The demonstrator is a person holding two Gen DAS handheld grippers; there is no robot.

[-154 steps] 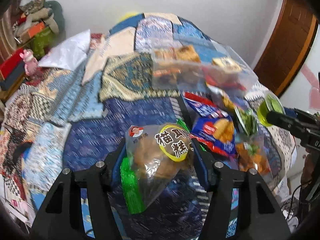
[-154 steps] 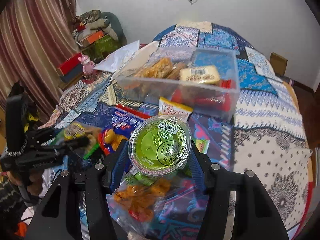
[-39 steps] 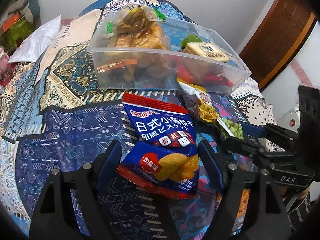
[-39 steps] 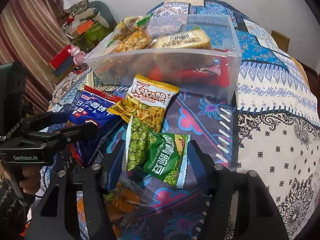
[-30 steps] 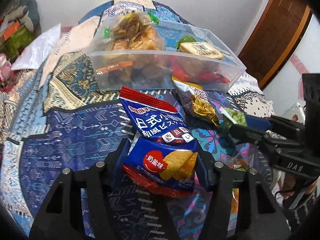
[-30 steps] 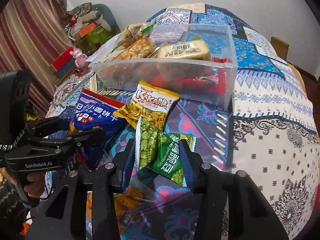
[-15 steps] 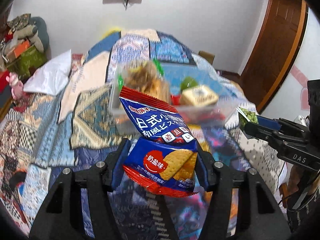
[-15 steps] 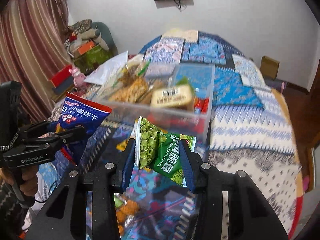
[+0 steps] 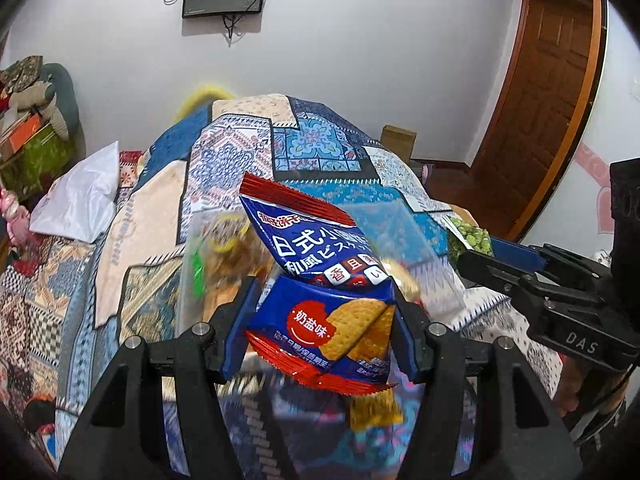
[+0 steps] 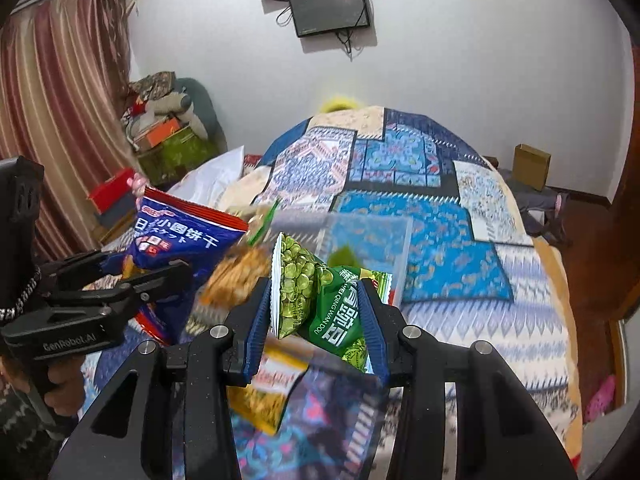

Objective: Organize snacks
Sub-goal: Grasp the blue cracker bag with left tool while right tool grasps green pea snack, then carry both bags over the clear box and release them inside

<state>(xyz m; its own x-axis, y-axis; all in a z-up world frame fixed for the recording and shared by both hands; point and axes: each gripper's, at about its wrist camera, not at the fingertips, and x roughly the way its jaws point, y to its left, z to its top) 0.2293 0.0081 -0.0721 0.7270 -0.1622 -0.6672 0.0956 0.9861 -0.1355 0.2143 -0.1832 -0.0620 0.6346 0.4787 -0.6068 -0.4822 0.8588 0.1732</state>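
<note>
Two handheld grippers hang above a quilt-covered bed [image 10: 460, 240], each clamped on a packet of snacks. The left gripper [image 9: 320, 320] has its blue pads pressed against both sides of a blue biscuit packet [image 9: 320, 280] with red crimped ends, which stands up between the fingers and leans to the left. The right gripper [image 10: 316, 316] is closed in the same way on a green pea packet [image 10: 320, 300], its clear window of green peas turned to the left and its printed end pointing down to the right.

Below and beyond both packets lies a clear plastic bin [image 10: 368, 240], blurred in both views, resting on the patchwork cover. Inside it a bag of golden-brown snacks [image 10: 236, 276] shows on the left side. A yellow snack packet [image 10: 264, 396] lies on the cover just in front of the bin, under the right gripper, also blurred.

Seen from the right wrist, the left gripper [image 10: 132, 276] and its blue packet are beside the bin on the left; a hand [image 10: 16, 380] grips its handle. A white plastic bag [image 9: 80, 200] lies on the far left of the bed, a dark screen [image 10: 328, 6] hangs on the white wall, and a wooden door [image 9: 540, 120] stands at right
</note>
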